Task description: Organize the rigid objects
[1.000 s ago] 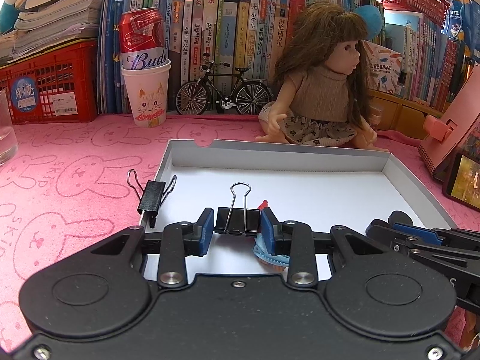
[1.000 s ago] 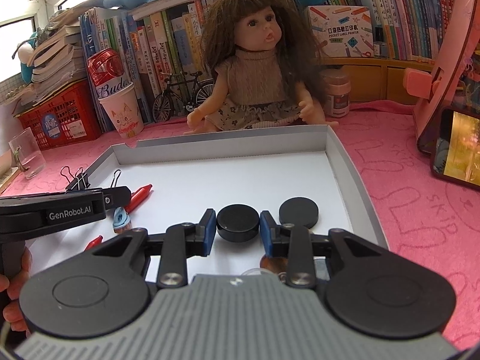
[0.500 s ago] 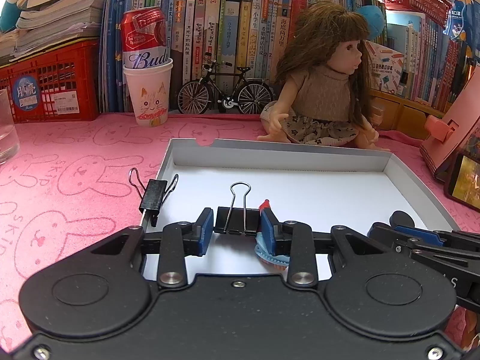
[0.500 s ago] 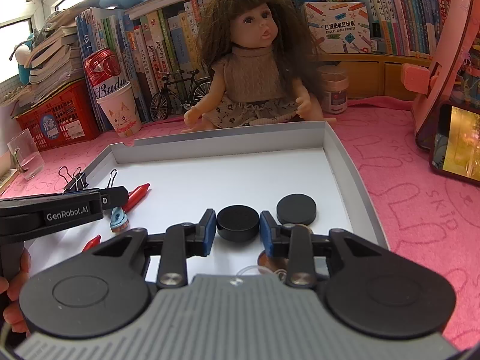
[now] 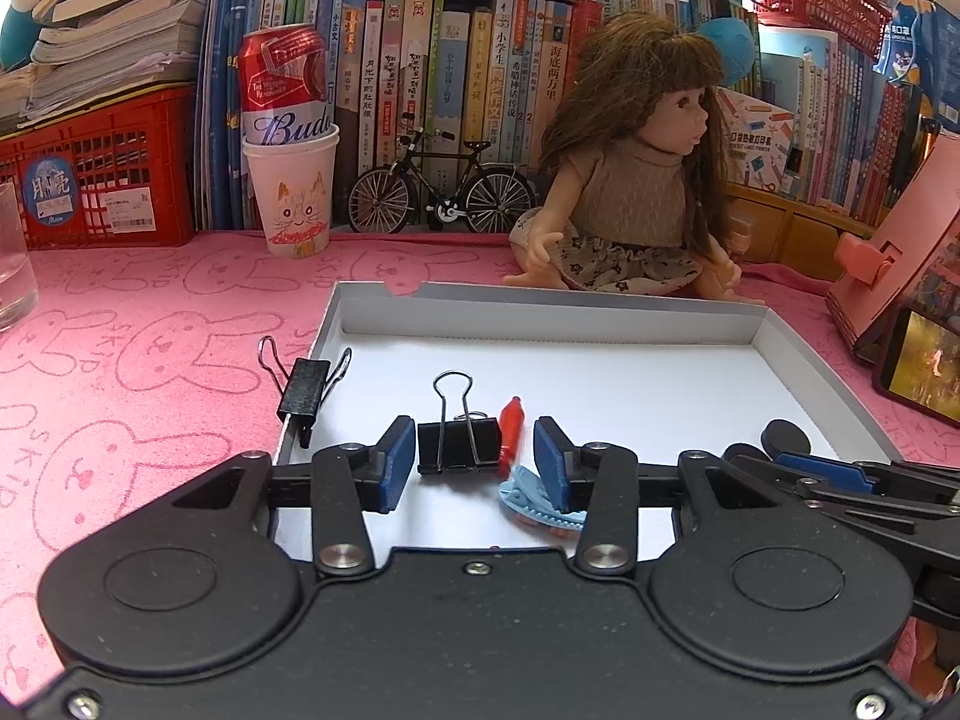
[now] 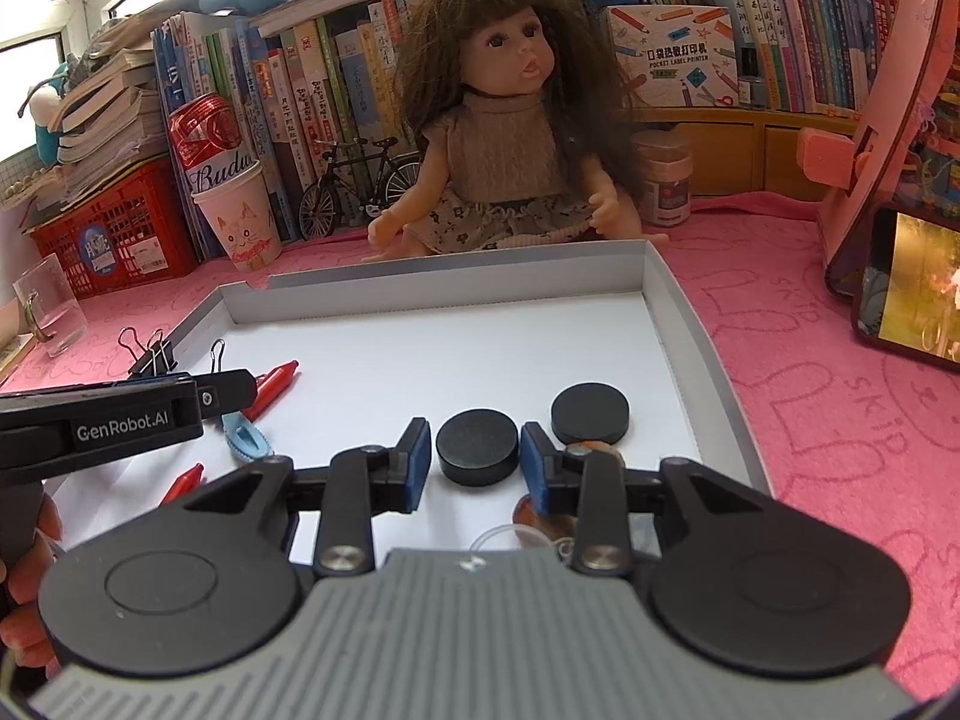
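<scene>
A white shallow tray (image 5: 540, 315) lies on the pink cloth. My left gripper (image 5: 474, 462) is low over the tray's near left part. Its jaws are opening, and a black binder clip (image 5: 459, 447) stands between the blue pads with a gap on each side. A red piece (image 5: 511, 429) and a blue hair clip (image 5: 540, 504) lie by the right pad. My right gripper (image 6: 475, 462) is also opening, with a black disc (image 6: 477, 447) lying free between its pads. A second black disc (image 6: 590, 413) rests just beyond.
Another binder clip (image 5: 306, 390) sits on the tray's left rim. A doll (image 5: 630, 180), a paper cup with a can (image 5: 291, 198) and a toy bicycle (image 5: 441, 192) stand behind the tray. A phone on a pink stand (image 6: 906, 294) is at the right, a glass (image 6: 51, 306) at the left.
Both pairs of jaws have widened. The left pads have let go of the binder clip and the right pads have let go of the black disc. Neither hand has moved.
</scene>
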Demonstrator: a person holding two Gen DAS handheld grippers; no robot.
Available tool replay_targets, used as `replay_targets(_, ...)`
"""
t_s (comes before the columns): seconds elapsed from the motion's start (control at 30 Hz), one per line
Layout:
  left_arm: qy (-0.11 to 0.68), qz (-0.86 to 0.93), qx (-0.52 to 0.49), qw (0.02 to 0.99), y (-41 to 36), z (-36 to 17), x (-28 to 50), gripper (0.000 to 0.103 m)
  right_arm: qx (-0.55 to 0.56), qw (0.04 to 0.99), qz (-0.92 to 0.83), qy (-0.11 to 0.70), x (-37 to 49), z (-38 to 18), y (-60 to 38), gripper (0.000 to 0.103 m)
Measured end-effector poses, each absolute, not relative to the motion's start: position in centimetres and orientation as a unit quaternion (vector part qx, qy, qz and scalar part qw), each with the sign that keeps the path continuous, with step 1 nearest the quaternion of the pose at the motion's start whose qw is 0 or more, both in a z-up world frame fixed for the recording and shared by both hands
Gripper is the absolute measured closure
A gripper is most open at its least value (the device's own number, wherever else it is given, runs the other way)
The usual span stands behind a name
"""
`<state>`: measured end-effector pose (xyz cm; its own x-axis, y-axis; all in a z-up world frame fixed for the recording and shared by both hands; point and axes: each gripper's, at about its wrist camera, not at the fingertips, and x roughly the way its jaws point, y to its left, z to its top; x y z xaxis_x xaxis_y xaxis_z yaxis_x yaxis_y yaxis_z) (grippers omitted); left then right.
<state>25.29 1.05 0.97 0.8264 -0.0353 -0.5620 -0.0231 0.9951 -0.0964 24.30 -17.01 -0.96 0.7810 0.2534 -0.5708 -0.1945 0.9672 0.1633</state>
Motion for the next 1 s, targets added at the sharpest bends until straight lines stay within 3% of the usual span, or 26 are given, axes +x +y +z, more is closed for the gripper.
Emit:
replay_targets(0.1,0.291,-0.006,-0.05,0.955,1.0,1.4,24.8,0.056,0.05,0.944,0.116,0.306,24.0,-0.8,-17.1,0.054)
replay_targets(0.13,0.29,-0.007,-0.05,0.956,1.1,1.5,24.7,0.053,0.051,0.944,0.114,0.305,23.9,-0.6,-17.1,0.047)
replay_targets(0.33,0.279,-0.015,-0.046,0.959,0.8,2.4,23.5,0.043,0.036,0.95,0.109,0.29,23.1,0.3,-17.0,0.039)
replay_targets(1.0,0.272,-0.017,-0.031,0.962,0.6,3.0,21.4,0.036,0.026,0.955,0.102,0.279,21.8,1.3,-17.5,0.027)
